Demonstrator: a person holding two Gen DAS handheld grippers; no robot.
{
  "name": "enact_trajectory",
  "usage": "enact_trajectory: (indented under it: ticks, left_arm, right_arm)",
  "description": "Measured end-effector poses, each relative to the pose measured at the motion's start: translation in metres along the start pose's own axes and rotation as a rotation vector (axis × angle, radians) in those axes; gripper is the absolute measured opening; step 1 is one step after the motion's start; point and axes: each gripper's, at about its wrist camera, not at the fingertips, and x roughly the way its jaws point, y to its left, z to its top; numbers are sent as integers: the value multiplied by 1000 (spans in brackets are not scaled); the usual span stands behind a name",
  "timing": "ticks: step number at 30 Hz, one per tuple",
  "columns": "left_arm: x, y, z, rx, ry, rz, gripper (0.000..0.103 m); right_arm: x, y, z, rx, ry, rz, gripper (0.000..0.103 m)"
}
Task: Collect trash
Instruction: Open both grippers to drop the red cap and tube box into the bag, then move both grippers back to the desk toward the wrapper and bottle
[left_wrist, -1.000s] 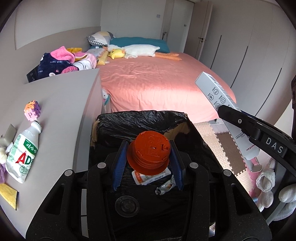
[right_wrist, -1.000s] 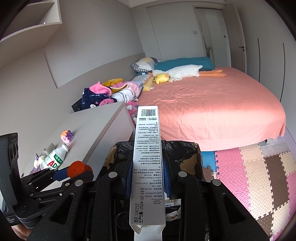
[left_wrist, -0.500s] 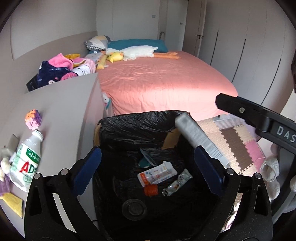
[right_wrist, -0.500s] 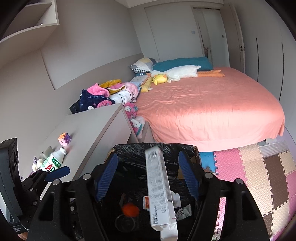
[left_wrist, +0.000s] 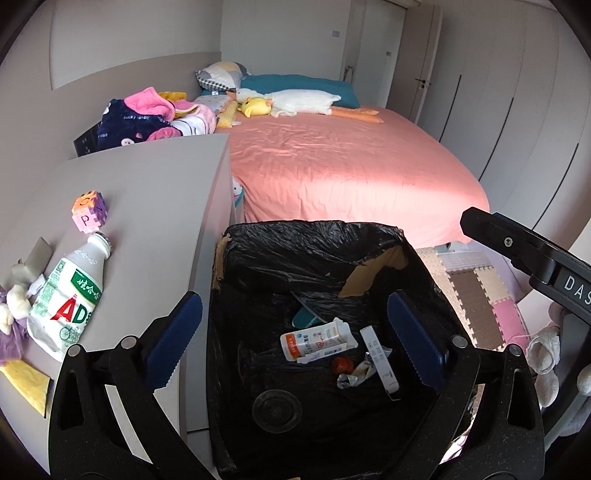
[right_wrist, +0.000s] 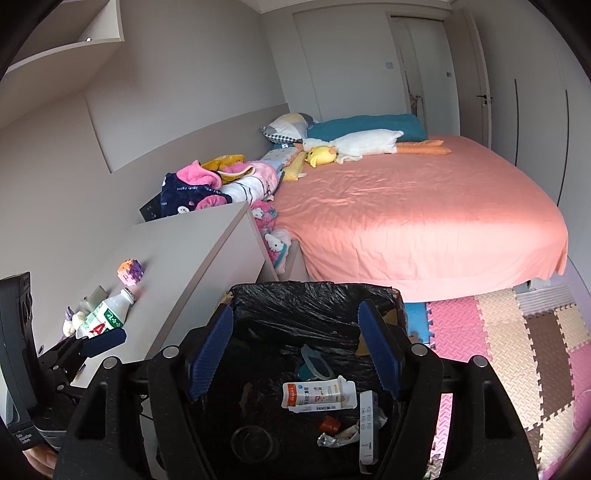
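A bin lined with a black bag (left_wrist: 314, 243) (right_wrist: 314, 299) stands below both grippers. Inside lie the red cap (left_wrist: 341, 364) (right_wrist: 328, 424), the long white box (left_wrist: 380, 358) (right_wrist: 367, 428), a white carton (left_wrist: 314, 341) (right_wrist: 314, 395) and a crumpled wrapper (left_wrist: 354, 374). My left gripper (left_wrist: 295, 343) is open and empty above the bin. My right gripper (right_wrist: 295, 354) is open and empty above the bin. A white AD drink bottle (left_wrist: 68, 299) (right_wrist: 105, 319) lies on the grey desk (left_wrist: 155, 192) to the left.
On the desk are a foam letter cube (left_wrist: 88, 212), small plush toys (left_wrist: 11, 306) and a yellow paper (left_wrist: 26, 384). A bed with a pink sheet (left_wrist: 332, 166) lies behind the bin. Foam floor mats (right_wrist: 517, 339) are to the right.
Both grippers opened. The red cap fell from the left gripper and the long white box from the right gripper; both now lie in the bin.
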Motion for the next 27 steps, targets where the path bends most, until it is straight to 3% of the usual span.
enact_trajectory:
  ticks: [13, 27]
  left_arm:
    - [-15, 40, -8, -47, -9, 68, 97]
    - [-42, 115, -29, -230, -14, 194, 97]
  right_arm:
    - [13, 31, -6, -35, 33, 43, 72]
    - [34, 92, -13, -115, 67, 131, 74]
